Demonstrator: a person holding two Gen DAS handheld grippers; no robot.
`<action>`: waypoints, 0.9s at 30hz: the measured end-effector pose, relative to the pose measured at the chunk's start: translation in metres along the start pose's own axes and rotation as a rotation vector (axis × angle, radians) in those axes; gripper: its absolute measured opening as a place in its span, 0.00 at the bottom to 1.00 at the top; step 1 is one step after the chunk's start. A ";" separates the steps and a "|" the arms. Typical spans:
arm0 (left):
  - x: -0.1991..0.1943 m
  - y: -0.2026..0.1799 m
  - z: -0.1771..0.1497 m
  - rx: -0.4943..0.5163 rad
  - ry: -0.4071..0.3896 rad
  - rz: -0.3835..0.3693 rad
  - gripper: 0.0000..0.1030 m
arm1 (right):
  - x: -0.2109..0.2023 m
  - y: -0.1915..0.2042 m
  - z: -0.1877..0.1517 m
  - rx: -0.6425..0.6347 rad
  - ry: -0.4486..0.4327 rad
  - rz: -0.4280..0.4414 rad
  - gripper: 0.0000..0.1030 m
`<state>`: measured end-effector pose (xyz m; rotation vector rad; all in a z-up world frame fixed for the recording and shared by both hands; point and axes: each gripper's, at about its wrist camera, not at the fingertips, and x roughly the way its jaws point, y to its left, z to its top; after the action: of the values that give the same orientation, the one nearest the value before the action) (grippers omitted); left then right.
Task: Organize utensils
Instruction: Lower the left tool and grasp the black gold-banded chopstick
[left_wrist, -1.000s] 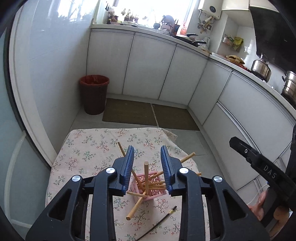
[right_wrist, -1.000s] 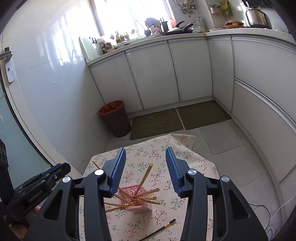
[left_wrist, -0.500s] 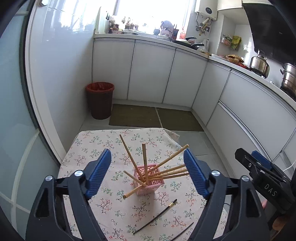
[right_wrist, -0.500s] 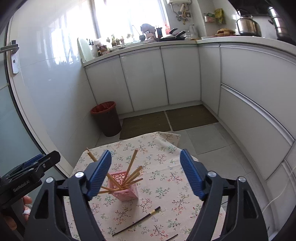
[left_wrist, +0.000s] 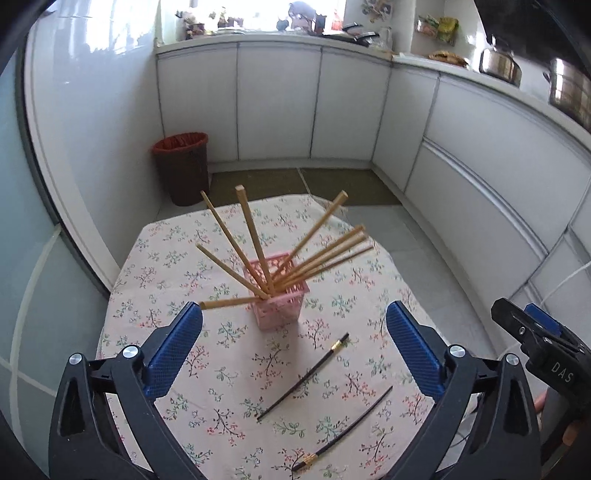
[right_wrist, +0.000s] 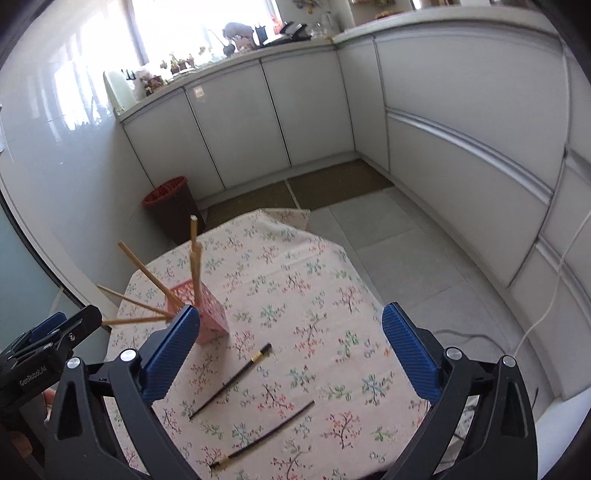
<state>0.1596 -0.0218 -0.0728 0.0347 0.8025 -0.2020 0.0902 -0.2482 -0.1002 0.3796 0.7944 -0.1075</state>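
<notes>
A pink lattice holder (left_wrist: 279, 300) stands on the floral tablecloth (left_wrist: 155, 302) with several wooden chopsticks (left_wrist: 255, 243) fanned out of it. It also shows in the right wrist view (right_wrist: 211, 314). Two black chopsticks lie flat in front of it, one nearer the holder (left_wrist: 304, 374) (right_wrist: 232, 378) and one nearer me (left_wrist: 343, 430) (right_wrist: 264, 435). My left gripper (left_wrist: 293, 349) is open and empty above the near table. My right gripper (right_wrist: 291, 350) is open and empty, to the right of the holder.
A red-rimmed waste bin (left_wrist: 181, 167) stands on the floor beyond the table. White kitchen cabinets (left_wrist: 277, 103) wrap the back and right. Pots (left_wrist: 498, 66) sit on the counter. The table's far edge (right_wrist: 288, 214) drops to tiled floor.
Both grippers opened wide from nearly shut and pulled back and up from the holder. The second black chopstick has come into view.
</notes>
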 end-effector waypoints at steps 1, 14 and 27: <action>0.010 -0.006 -0.004 0.032 0.029 -0.001 0.93 | 0.006 -0.011 -0.011 0.021 0.027 -0.011 0.93; 0.159 -0.072 -0.077 0.341 0.411 -0.001 0.93 | 0.061 -0.079 -0.077 0.199 0.378 -0.021 0.93; 0.232 -0.071 -0.072 0.263 0.531 -0.091 0.38 | 0.085 -0.099 -0.085 0.287 0.502 -0.006 0.93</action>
<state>0.2521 -0.1226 -0.2857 0.3110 1.3035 -0.3928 0.0691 -0.3043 -0.2433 0.6911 1.2811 -0.1346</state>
